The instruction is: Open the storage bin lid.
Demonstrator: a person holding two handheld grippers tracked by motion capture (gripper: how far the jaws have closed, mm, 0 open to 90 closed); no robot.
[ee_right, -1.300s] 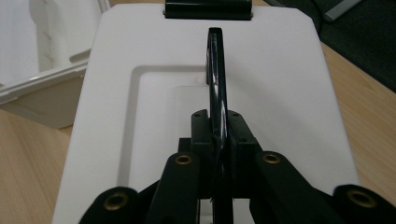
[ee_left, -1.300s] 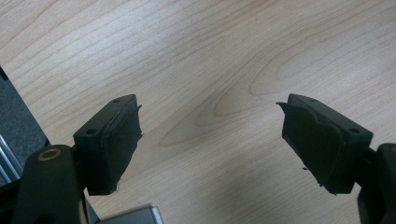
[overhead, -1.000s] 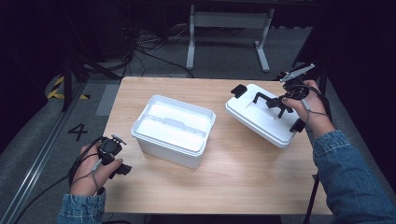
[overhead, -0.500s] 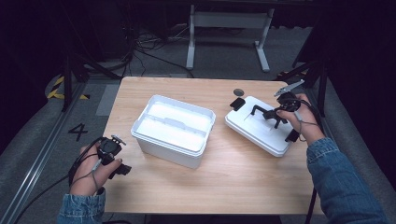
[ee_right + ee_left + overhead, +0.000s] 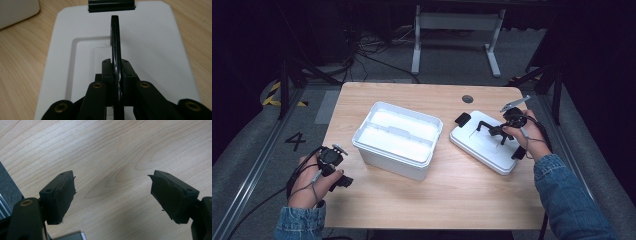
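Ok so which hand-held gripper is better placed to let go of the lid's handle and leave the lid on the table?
The right hand-held gripper: its jaws are shut on the lid's black handle, with the white lid lying flat on the table. The left hand-held gripper is open over bare wood, across the white bin.

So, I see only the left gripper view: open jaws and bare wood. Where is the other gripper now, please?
Observer: The right gripper is at the table's right side, over a white lid that lies flat on the wood.
Operator: Is it holding something?
Observer: Yes. In the right gripper view its jaws are shut on the lid's black handle, which stands up on edge between them.
Operator: And where is the box of this lid?
Observer: An open white box sits mid-table, apart from the lid. The left gripper is near the table's front left corner, short of the box.
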